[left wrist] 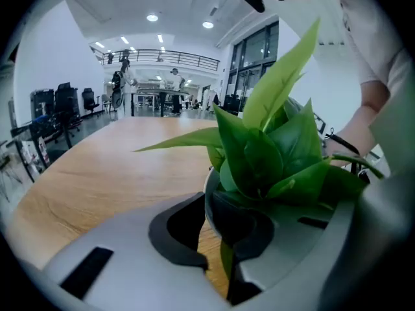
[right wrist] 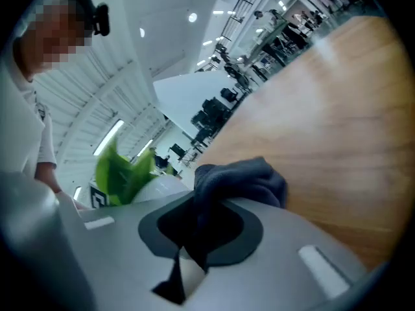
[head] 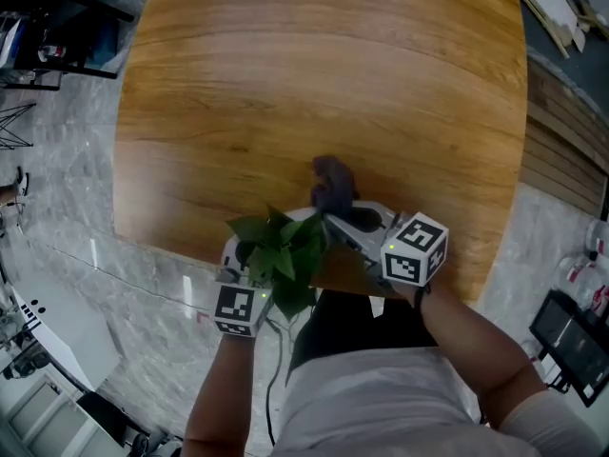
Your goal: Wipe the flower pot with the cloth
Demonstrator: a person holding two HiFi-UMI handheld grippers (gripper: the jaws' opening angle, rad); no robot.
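My left gripper has its fingers clenched on the pot, which sits at the near edge of the table with its plant upright. My right gripper has its fingers clamped on the dark cloth, bunched past the tips just beside the pot. I cannot tell whether cloth and pot touch.

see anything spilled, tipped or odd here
Nothing stands out. The left gripper is shut on the pot, its plant looks whole, and the right gripper is shut on the bunched cloth. No soil or water shows on the table.
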